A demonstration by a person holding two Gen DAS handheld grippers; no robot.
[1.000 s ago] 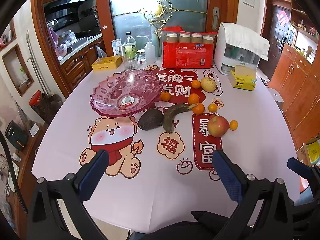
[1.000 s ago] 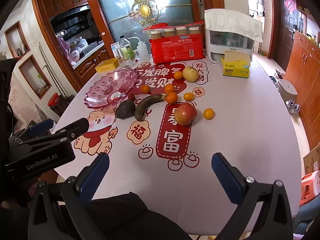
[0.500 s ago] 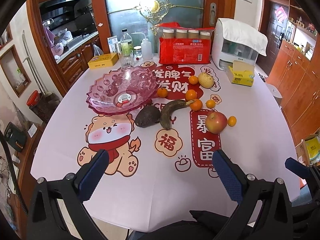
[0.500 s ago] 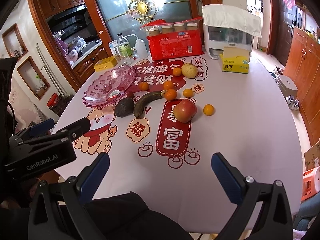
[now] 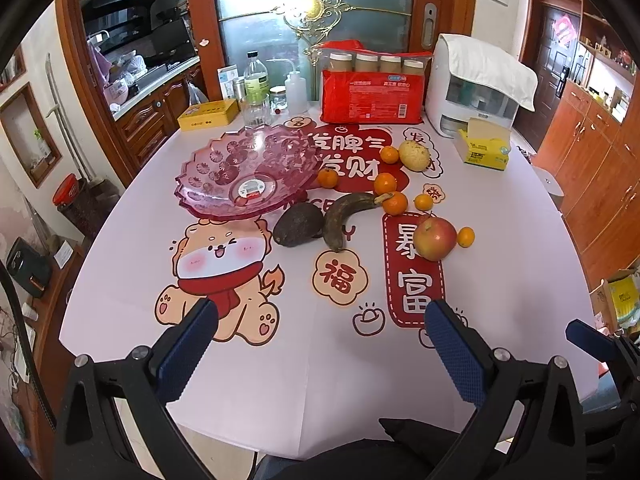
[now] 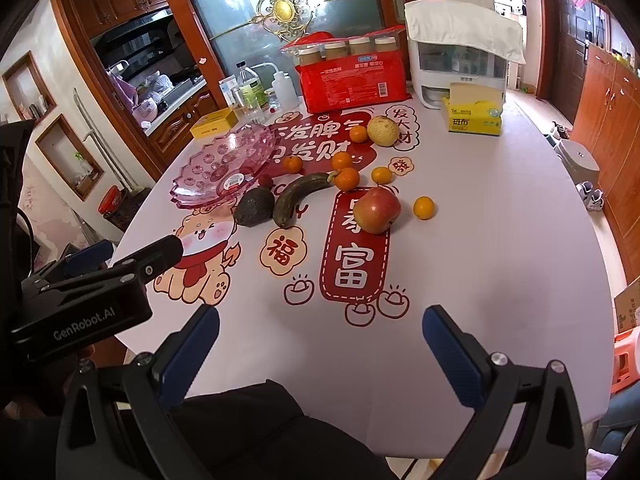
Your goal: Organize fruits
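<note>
An empty pink glass fruit bowl (image 5: 224,168) (image 6: 212,160) stands at the table's back left. Beside it lie a dark avocado (image 5: 298,226) (image 6: 254,211), a blackened banana (image 5: 346,216) (image 6: 300,196), a red apple (image 5: 435,238) (image 6: 377,210), a yellow pear (image 5: 414,155) (image 6: 383,131) and several small oranges (image 5: 395,203) (image 6: 346,179). My left gripper (image 5: 320,344) is open and empty above the table's near edge. My right gripper (image 6: 320,344) is open and empty, to the right of the left one.
At the back stand a red package with jars (image 5: 372,92), bottles (image 5: 256,84), a yellow tin (image 5: 210,114), a white appliance under a cloth (image 5: 476,84) and a yellow tissue box (image 5: 484,148). The white printed tablecloth (image 5: 280,360) covers the table.
Both grippers have moved slightly forward toward the fruit. Both stay open and empty. No fruit has moved.
</note>
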